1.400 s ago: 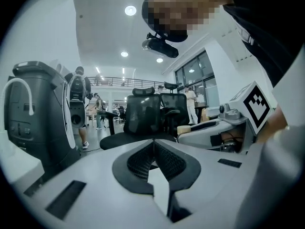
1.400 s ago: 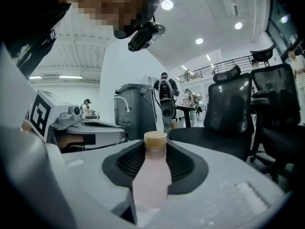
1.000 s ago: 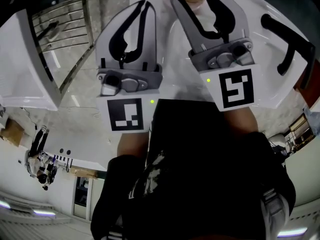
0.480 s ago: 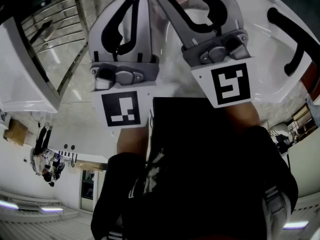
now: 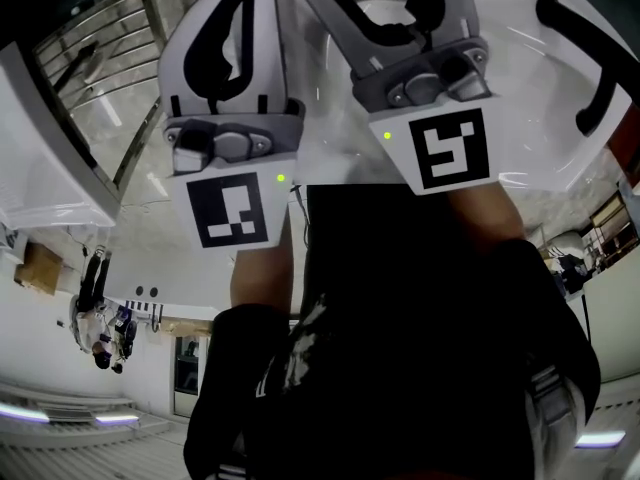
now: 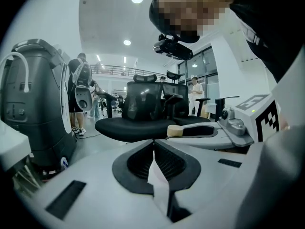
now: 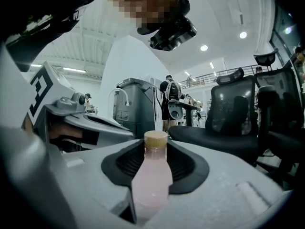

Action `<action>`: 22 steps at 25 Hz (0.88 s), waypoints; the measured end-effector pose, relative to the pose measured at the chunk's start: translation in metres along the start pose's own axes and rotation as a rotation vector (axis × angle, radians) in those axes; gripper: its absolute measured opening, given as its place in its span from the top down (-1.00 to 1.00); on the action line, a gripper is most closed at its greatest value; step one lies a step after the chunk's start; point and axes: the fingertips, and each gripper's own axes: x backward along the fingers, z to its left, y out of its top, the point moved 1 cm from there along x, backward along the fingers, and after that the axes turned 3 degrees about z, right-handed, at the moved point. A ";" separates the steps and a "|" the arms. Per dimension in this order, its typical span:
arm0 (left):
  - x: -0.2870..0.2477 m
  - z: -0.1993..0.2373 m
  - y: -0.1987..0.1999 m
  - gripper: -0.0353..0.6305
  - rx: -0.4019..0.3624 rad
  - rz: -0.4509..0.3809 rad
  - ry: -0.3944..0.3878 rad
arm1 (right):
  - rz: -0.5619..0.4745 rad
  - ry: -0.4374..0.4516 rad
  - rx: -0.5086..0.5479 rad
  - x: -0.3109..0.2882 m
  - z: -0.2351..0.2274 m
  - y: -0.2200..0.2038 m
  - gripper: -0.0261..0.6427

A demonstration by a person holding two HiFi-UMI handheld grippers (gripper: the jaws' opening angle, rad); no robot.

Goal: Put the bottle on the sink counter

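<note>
Right gripper, jaws beginning to open, grips the pale pink bottle at frame centre, while the left gripper has its jaws together.

Black faucet to the right, wire rack to the left, sink between.

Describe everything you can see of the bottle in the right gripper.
The bottle is translucent plastic filled with pale pink liquid, closed by a tan cap. It lies lengthwise between the right gripper's black ribbed pads, cap toward the tips, touching nothing else visible. The jaws are opening.
</note>
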 end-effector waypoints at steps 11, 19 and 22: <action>0.025 -0.015 0.023 0.83 -0.046 -0.034 0.007 | -0.067 -0.005 0.046 0.022 0.000 0.030 0.32; 0.072 -0.025 0.030 0.83 -0.084 -0.057 -0.014 | -0.090 -0.048 0.059 0.056 0.025 0.053 0.59; 0.091 -0.034 0.042 0.83 -0.085 -0.081 -0.013 | -0.103 -0.058 0.045 0.071 0.035 0.068 0.61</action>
